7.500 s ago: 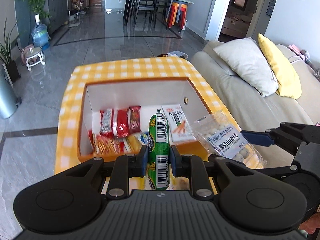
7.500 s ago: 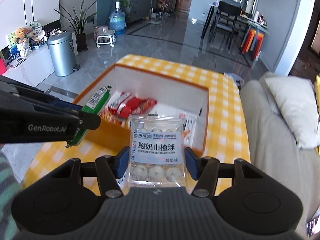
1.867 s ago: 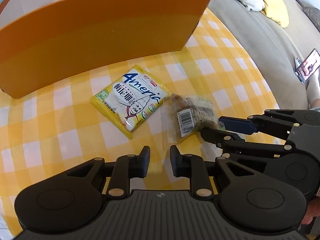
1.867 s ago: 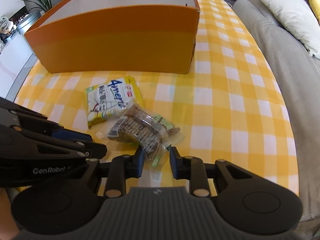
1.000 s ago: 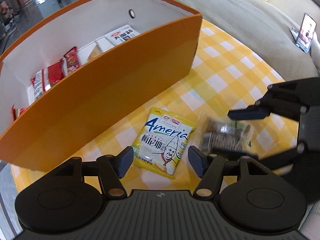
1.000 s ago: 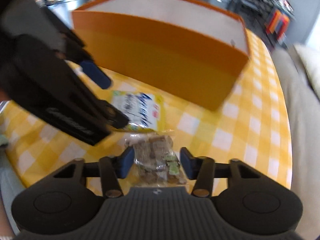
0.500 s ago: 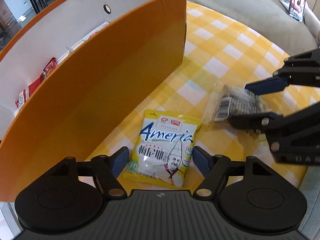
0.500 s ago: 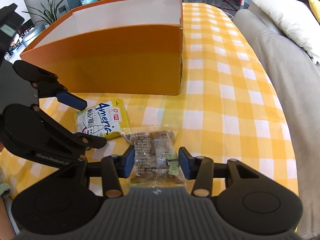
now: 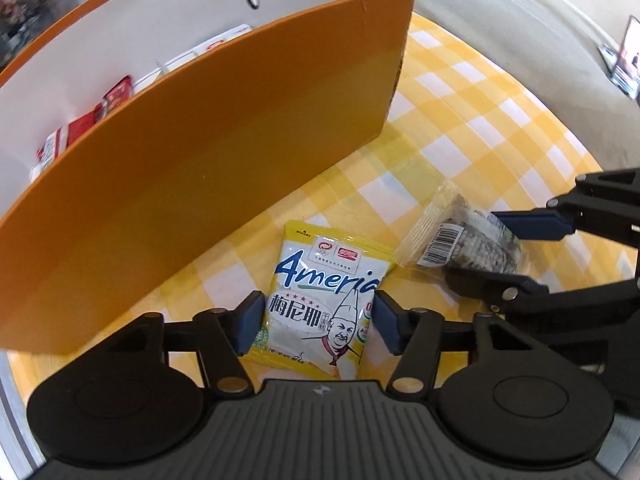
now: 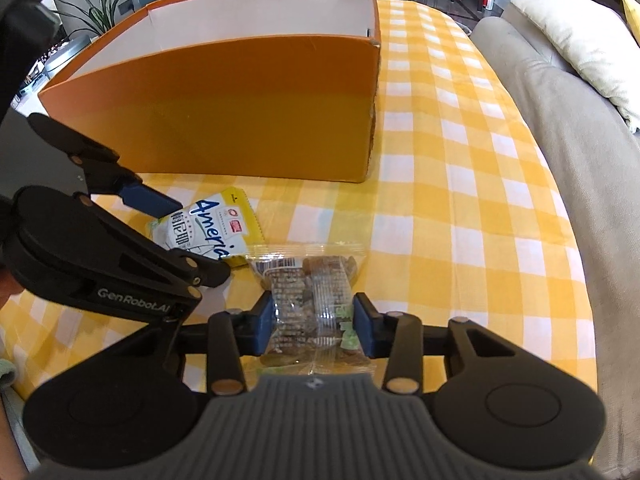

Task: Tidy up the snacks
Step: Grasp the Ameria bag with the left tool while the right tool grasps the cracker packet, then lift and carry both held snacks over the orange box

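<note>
A yellow-and-white snack packet (image 9: pixel 324 300) lies on the yellow checked tablecloth (image 9: pixel 472 92) in front of the orange box (image 9: pixel 224 120). My left gripper (image 9: pixel 316 326) straddles the packet's near end, its pads touching the packet's edges. A clear bag of brown snacks (image 10: pixel 312 300) lies just right of it. My right gripper (image 10: pixel 314 330) has its pads pressed on that bag's sides. The bag also shows in the left wrist view (image 9: pixel 460 240), and the packet in the right wrist view (image 10: pixel 212 232).
The orange box (image 10: pixel 240 108) holds red and white snack packs (image 9: pixel 80 128). A grey sofa (image 10: pixel 568 120) with a cream cushion (image 10: pixel 580 32) runs along the table's right side. A phone (image 9: pixel 624 64) lies on the sofa.
My left gripper moved forward over the yellow packet and narrowed onto its edges. My right gripper narrowed onto the clear bag, which stays on the cloth.
</note>
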A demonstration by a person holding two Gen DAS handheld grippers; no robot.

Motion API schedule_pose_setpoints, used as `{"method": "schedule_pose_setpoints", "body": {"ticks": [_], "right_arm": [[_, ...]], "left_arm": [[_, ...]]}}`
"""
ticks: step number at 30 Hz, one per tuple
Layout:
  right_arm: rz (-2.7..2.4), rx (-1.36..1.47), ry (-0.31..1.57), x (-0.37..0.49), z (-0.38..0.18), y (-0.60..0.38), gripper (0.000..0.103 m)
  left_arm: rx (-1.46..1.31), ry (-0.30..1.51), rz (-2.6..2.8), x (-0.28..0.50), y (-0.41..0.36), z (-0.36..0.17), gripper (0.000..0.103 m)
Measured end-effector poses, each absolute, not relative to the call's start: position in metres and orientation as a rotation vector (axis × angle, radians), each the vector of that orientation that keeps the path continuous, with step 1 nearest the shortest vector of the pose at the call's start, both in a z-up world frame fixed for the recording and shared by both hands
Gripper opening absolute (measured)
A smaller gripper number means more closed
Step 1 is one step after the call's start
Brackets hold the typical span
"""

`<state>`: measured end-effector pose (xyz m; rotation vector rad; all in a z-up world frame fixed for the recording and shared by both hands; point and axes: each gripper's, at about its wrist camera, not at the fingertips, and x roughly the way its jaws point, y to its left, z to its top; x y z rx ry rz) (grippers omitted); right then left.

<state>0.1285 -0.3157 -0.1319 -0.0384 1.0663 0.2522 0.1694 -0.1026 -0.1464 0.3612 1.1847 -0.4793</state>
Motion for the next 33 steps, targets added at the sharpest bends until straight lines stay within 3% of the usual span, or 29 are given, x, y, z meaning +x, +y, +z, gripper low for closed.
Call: {"method": "schedule_pose_setpoints", "body": {"ticks": [15,33], "right_arm": [[0.193,0.052,1.115,0.124,-0.132,-0.322,0.033],[0.22,0.076,0.986,0.095,-0.072,-0.318,0.032]], "left_arm": [[0.121,1.232,-0.285,0.146,-0.083,-0.135,0.062],[-0.088,0.995,-0.255,0.116,-0.046,-0.035,0.062]]}}
